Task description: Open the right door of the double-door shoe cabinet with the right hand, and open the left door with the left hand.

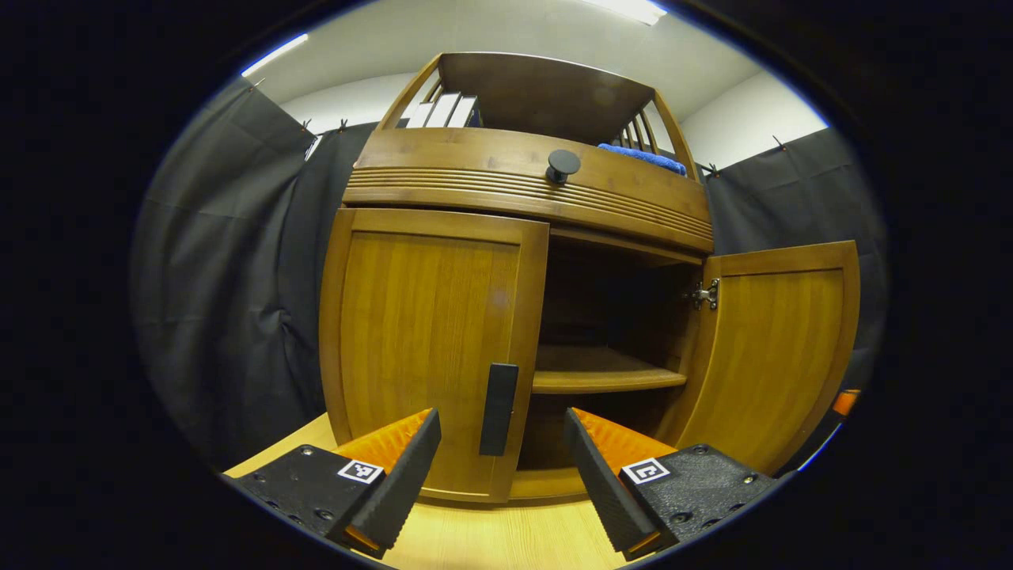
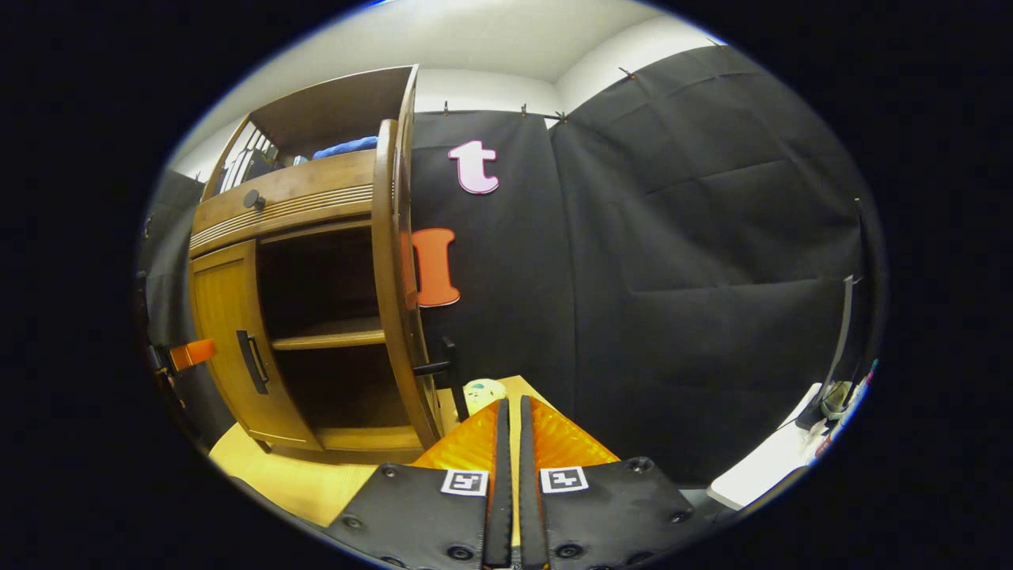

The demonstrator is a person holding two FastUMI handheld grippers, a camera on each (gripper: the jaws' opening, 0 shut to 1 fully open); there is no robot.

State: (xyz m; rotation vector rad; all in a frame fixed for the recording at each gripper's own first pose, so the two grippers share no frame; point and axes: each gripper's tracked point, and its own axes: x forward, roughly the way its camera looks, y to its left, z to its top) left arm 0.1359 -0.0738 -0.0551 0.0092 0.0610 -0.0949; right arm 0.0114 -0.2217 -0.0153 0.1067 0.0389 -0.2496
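The wooden shoe cabinet (image 1: 522, 182) fills the left gripper view. Its left door (image 1: 427, 340) is closed, with a dark vertical handle (image 1: 498, 408) at its inner edge. The right door (image 1: 772, 348) stands swung wide open, baring an inner shelf (image 1: 605, 372). My left gripper (image 1: 502, 463) is open just short of the left door, and the handle lines up in the gap between its fingers. In the right gripper view the open right door (image 2: 400, 301) is seen edge-on with its handle (image 2: 443, 368) sticking out. My right gripper (image 2: 510, 408) is shut on nothing, just right of that door.
A round knob (image 1: 563, 165) sits on the drawer front above the doors. Books (image 1: 443, 111) and a blue cloth (image 1: 641, 157) lie on the top shelf. The cabinet stands on a light wooden surface (image 1: 506, 538). A pale round object (image 2: 483, 389) lies behind the open door.
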